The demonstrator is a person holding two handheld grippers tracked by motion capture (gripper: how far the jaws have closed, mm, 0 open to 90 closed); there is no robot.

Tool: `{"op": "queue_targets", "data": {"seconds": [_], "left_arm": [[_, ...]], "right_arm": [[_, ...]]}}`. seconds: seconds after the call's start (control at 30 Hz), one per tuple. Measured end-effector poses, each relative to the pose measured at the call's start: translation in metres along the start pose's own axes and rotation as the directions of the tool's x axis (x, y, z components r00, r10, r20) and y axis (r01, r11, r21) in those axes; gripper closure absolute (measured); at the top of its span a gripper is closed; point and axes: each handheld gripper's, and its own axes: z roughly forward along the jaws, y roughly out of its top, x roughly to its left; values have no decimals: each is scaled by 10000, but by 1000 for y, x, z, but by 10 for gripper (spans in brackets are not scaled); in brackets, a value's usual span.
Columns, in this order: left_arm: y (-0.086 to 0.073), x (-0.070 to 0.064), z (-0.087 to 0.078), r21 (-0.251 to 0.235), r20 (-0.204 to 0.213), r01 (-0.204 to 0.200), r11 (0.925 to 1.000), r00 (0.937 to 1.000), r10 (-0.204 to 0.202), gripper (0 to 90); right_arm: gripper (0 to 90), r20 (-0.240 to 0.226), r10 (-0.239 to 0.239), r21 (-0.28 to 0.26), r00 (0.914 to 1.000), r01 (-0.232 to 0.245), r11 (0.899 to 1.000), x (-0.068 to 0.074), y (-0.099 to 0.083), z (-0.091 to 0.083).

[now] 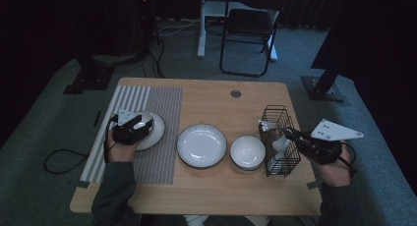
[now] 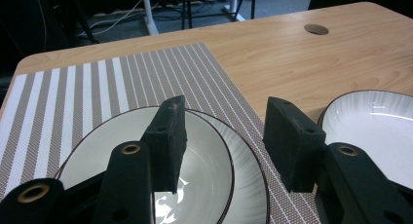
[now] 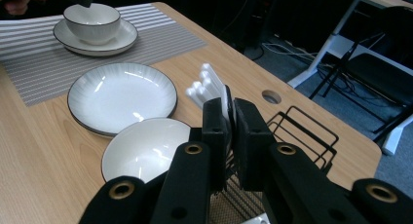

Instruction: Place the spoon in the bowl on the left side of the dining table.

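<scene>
no readable text, labels or numbers, dim views perhaps hiding some

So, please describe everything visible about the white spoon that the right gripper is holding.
The white spoon looks glossy, like ceramic or plastic. The right gripper is shut on it, and its black jaws press on both flat sides. The handle sticks out past the jaws, beside other white handle ends that I cannot tell apart. In the high view the spoon stands in the black wire basket at the right of the wooden table; its bowl end is unclear.

a folding chair [image 1: 247, 27] stands on grey carpet [image 1: 49, 132] behind the table [image 1: 211, 186]
</scene>
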Motion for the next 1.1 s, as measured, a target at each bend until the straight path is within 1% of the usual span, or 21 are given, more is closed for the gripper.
{"op": "queue_targets", "data": {"seconds": [0.27,0.43,0.5,0.83,0.87,1.1], "left_arm": [[0,0,0,33,10,-17,10000,10000,17,519],[0,0,0,21,12,-10,10000,10000,10,519],[0,-1,0,28,24,-27,10000,10000,27,520],[0,-1,0,8,30,-21,10000,10000,21,519],[0,-1,0,11,32,-20,10000,10000,20,519],[0,-2,0,5,56,-34,10000,10000,34,519]], "right_arm": [[843,-147,-252,-175,9996,249,9995,4,10,2],[844,-304,-308,-199,9991,302,9993,7,14,5],[844,-412,-464,-165,9981,457,9988,10,17,9],[843,-750,-474,-264,9961,455,9986,16,19,21],[843,-874,-484,-278,9950,461,9985,19,18,25],[844,-1189,-402,-353,9921,362,9987,25,17,37]]}}
